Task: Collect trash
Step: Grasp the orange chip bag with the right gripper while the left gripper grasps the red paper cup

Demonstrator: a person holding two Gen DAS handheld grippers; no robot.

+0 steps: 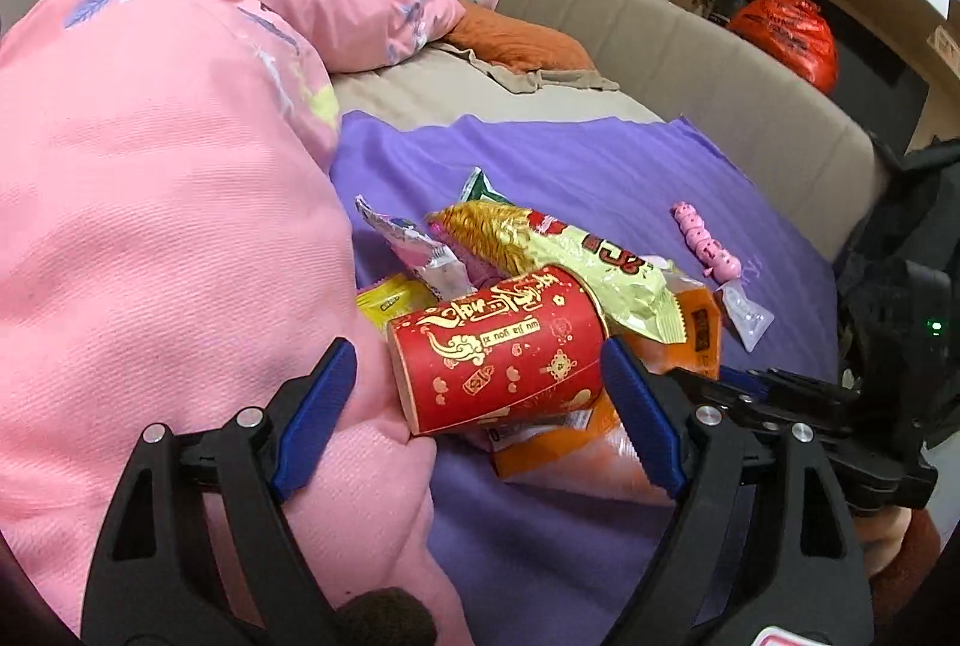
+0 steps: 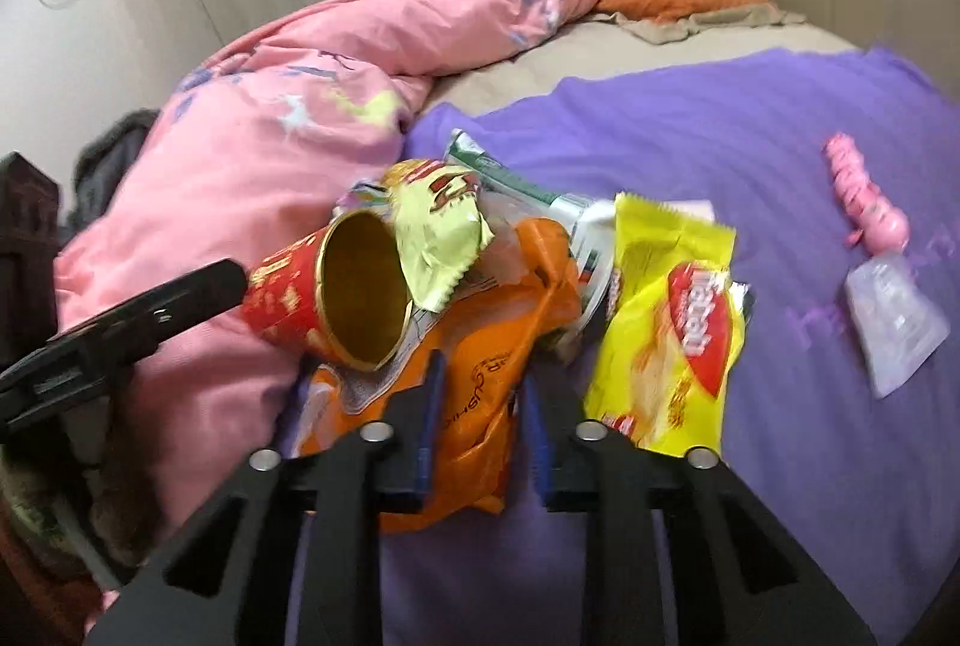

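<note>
Trash pile sits centre frame in both views, on the purple blanket (image 1: 540,166), hard against the pink quilt (image 1: 150,226) at left.

Left gripper (image 1: 474,370): jaws wide apart, straddling the red paper cup with gold print (image 1: 504,352), which lies on its side. Neither pad appears to touch it. In the right wrist view the cup's gold-lined mouth (image 2: 360,286) faces the camera.

Right gripper (image 2: 480,424): jaws nearly together, pinching a fold of the orange plastic bag (image 2: 480,376) at lower centre.

Risks, as judged:
- Cup is thin paper; closing across its side could crush it or squirt it out toward the quilt.
- Pale green and gold crinkled snack wrapper (image 1: 576,256) rests on the cup; lifting the cup likely tips it off.
- Yellow snack packet with red logo (image 2: 672,322) lies partly on the bag; pulling the bag may drag or scatter it.
- Grip on the bag is only a fold of thin film, so it may slip or tear.
</note>
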